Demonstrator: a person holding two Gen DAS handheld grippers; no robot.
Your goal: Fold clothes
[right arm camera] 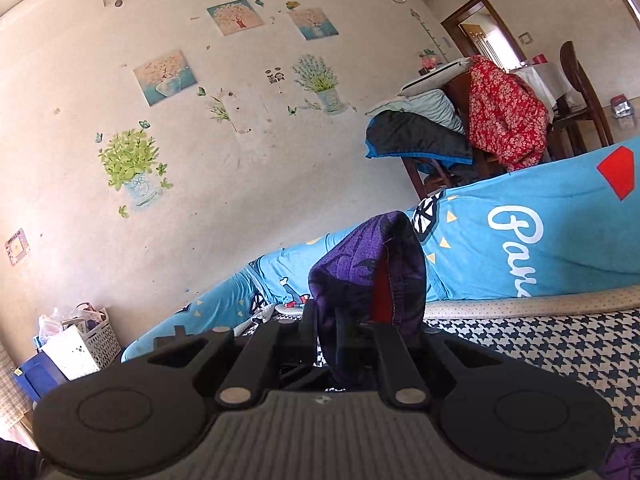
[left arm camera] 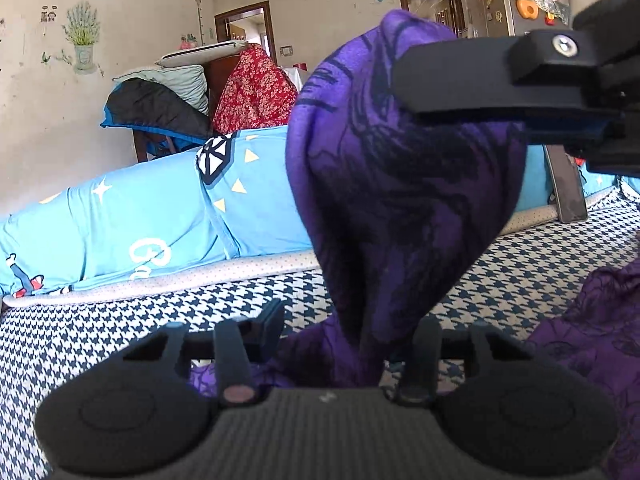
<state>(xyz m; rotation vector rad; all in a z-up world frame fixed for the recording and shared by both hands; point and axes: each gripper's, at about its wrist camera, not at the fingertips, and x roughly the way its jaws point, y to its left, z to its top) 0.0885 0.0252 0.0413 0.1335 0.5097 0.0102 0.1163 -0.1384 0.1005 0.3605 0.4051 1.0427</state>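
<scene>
purple garment [left arm camera: 400, 184] lifted in a hanging fold above the houndstooth bed cover [left arm camera: 120, 320] — pinched in the closed right gripper [right arm camera: 344, 320], hem edge uppermost. left gripper [left arm camera: 344, 340] partly closed around the fold's lower part, grip unclear. blue quilt [left arm camera: 140, 216] bounding the cover's far edge — bare cover between.

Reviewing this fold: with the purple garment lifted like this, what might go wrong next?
1. The right gripper pinches only a bunched edge of the purple garment; that small bite may slip as the cloth is raised.
2. The left gripper has purple cloth between its fingers, but a firm hold is not clear, so that side may drop.
3. The rest of the garment lies crumpled on the checked bed cover, so the fold may come out uneven.
</scene>
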